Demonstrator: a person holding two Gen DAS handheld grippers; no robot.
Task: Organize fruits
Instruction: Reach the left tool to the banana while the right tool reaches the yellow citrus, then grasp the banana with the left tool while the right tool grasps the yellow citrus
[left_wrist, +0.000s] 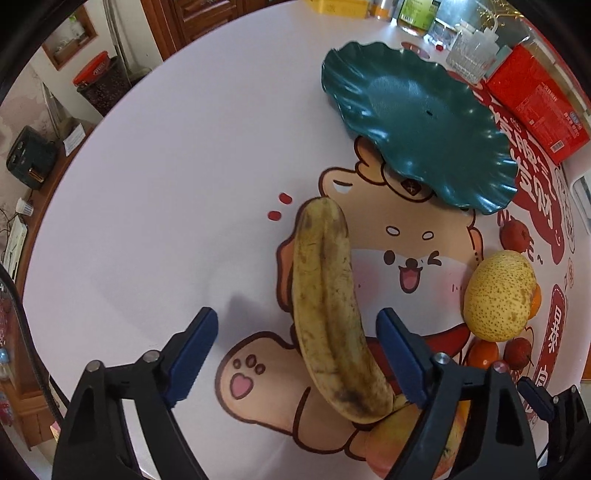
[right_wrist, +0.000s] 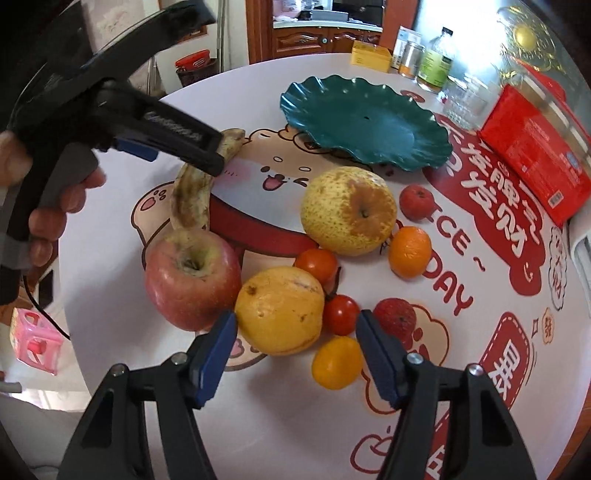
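Kitchen-ish room w/ wooden cabinets in the back, round white worktop (left_wrist: 147, 184) covered by a cartoon dog mat.

Left gripper (left_wrist: 297, 350) is spread, straddling the spotty overripe yellow banana (left_wrist: 327, 314), pads not touching the peel afaict. Right gripper (right_wrist: 295, 354) is spread too, around the yellow-orange lumpy fruit (right_wrist: 279, 310) and a small red tomato (right_wrist: 341, 314), not pinching either.

What could go wrong imo: the banana's soft, so a hard squeeze bruises it. Its near end rests against the red apple (right_wrist: 192, 275), so lifting could nudge that and set it rolling. Right gripper may catch the tomato along w/ the yellow fruit.

Banana lies flat left of the fruit pile, long axis running near-to-far, far tip pointing toward the wavy-edged teal plate (left_wrist: 417, 122), which has nothing on it yet.
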